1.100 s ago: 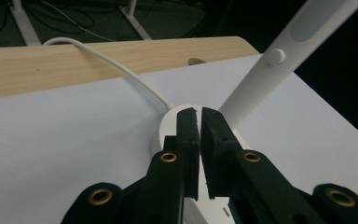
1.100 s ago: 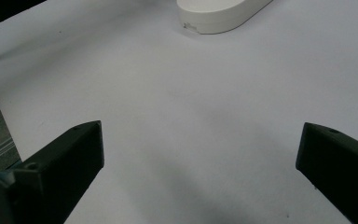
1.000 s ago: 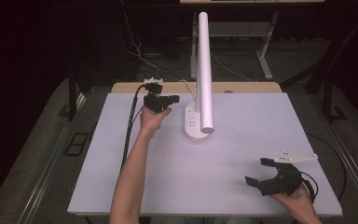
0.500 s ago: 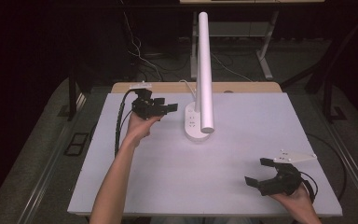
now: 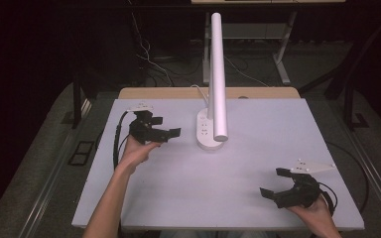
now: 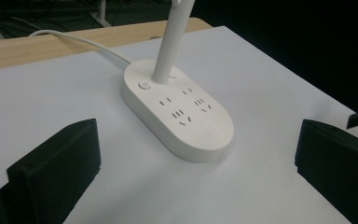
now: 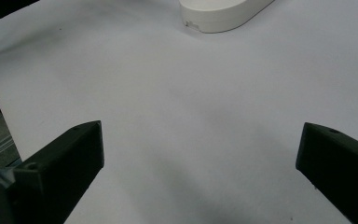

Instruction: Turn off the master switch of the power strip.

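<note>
My left gripper (image 5: 171, 133) has just been opening, nothing between its jaws, beside the white oval lamp base with sockets (image 5: 208, 134) near the white table (image 5: 188, 193)'s far edge. My right gripper (image 5: 273, 186) gapes empty by the near edge. The lamp's white tube (image 5: 217, 74) is cut off in the left gripper view.

Flat white rectangular bench (image 5: 238, 198), matte surface. Strip of light wooden board (image 5: 168, 93) along its far edge. Dark grey carpeted floor (image 5: 44, 163) on both sides. Loose black cables (image 5: 151, 62) on the floor beyond, beside grey metal desk legs (image 5: 283, 59).
</note>
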